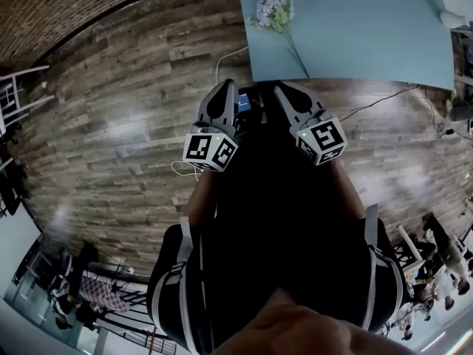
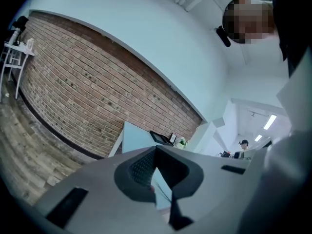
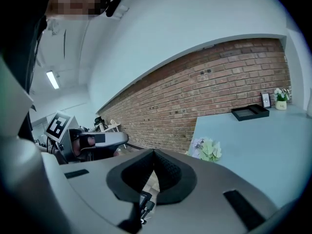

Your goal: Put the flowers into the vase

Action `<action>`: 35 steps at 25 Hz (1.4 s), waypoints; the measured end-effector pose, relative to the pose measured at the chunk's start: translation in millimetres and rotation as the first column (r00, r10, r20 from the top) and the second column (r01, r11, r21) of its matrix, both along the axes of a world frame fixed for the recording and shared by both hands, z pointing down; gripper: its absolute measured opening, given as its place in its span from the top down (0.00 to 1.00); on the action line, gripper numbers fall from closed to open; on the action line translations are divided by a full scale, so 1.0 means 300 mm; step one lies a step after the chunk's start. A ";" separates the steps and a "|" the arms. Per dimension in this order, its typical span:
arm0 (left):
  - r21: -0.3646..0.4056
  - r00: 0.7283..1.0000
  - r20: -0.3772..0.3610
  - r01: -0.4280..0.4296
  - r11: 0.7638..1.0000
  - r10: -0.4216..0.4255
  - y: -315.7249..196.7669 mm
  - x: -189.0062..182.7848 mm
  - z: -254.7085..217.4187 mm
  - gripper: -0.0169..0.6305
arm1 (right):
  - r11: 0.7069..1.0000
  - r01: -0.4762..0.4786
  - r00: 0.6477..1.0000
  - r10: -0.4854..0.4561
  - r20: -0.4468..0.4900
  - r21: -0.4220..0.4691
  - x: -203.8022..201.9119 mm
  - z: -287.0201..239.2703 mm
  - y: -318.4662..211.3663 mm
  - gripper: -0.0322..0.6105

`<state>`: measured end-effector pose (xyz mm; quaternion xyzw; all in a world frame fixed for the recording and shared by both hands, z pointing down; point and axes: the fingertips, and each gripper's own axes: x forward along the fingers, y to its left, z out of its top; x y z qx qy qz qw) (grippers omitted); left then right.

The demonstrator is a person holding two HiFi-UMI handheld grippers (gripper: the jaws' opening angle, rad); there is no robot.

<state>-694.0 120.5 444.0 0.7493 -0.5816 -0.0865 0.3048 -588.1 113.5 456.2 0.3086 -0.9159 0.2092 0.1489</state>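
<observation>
A flower spray with lilac and pale green blossoms lies on the light blue table, its thin stem running toward the near edge. The right gripper view shows the same blossoms just beyond the jaws, at the table's corner. My left gripper and right gripper are held side by side over the floor, short of the table edge and pointing at it. Both are shut with nothing between the jaws, as the left gripper and right gripper show in their own views. No vase is in sight.
A black tray, a small frame and a little potted plant sit at the table's far end by the brick wall. A white cable and a black cable cross the wooden floor. A white stool stands at left.
</observation>
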 end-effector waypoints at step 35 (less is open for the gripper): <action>-0.035 0.994 -0.022 -0.108 0.994 0.107 -0.614 -0.088 -0.012 0.95 | 0.964 -0.125 0.965 0.064 -0.255 -0.233 0.051 0.390 -0.509 0.68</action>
